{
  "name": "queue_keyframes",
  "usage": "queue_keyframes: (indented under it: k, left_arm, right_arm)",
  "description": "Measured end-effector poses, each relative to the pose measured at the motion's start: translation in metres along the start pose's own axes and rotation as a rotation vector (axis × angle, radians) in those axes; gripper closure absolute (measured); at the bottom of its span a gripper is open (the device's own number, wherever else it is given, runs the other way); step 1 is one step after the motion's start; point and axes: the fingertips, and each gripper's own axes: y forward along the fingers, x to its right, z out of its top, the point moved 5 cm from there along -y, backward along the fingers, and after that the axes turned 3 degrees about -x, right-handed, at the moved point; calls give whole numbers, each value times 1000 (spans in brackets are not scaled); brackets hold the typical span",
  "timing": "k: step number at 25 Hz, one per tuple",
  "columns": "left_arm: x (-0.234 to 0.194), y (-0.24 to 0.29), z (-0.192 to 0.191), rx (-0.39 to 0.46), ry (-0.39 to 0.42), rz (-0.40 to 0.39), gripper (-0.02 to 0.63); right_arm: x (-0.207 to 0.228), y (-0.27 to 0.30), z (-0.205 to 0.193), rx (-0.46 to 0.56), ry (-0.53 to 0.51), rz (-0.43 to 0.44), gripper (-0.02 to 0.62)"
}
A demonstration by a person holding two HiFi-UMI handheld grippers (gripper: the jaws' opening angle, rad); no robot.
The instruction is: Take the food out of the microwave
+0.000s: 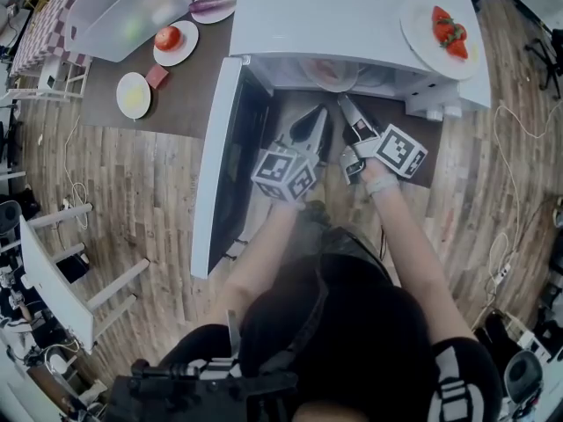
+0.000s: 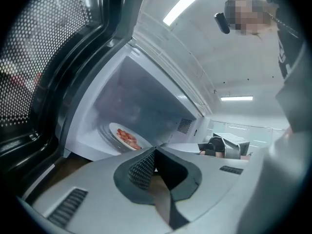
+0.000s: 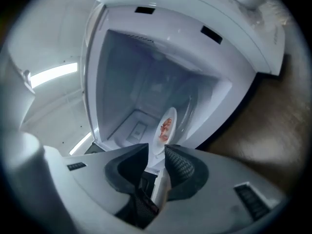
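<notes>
Open door [image 1: 220, 174] exposes microwave [image 1: 352, 16] cavity; plate of food [image 3: 166, 126] inside, just ahead of right claw [image 3: 156, 154]; jaws apart, empty, lined up for plate rim; left claw [image 2: 155, 154] jaws together, empty, alongside, likely ready to steady plate.

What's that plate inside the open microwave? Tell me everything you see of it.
The plate is round, white and shallow, ceramic-looking, with reddish pieces of food lying on it. It lies flat on the floor of the microwave, near the middle of the cavity, behind the open door. Nothing else touches it.
</notes>
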Motion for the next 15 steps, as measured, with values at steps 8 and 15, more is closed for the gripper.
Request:
queue_keyframes:
  k: [8,15]
  left_arm:
    - [-7,-4,-2,5,-13,13,594]
    - [-9,-6,-2,6,-18,18,594]
  right_arm:
    - [11,13,2,53,291,48,468]
    - [11,19,-3,47,424,4,399]
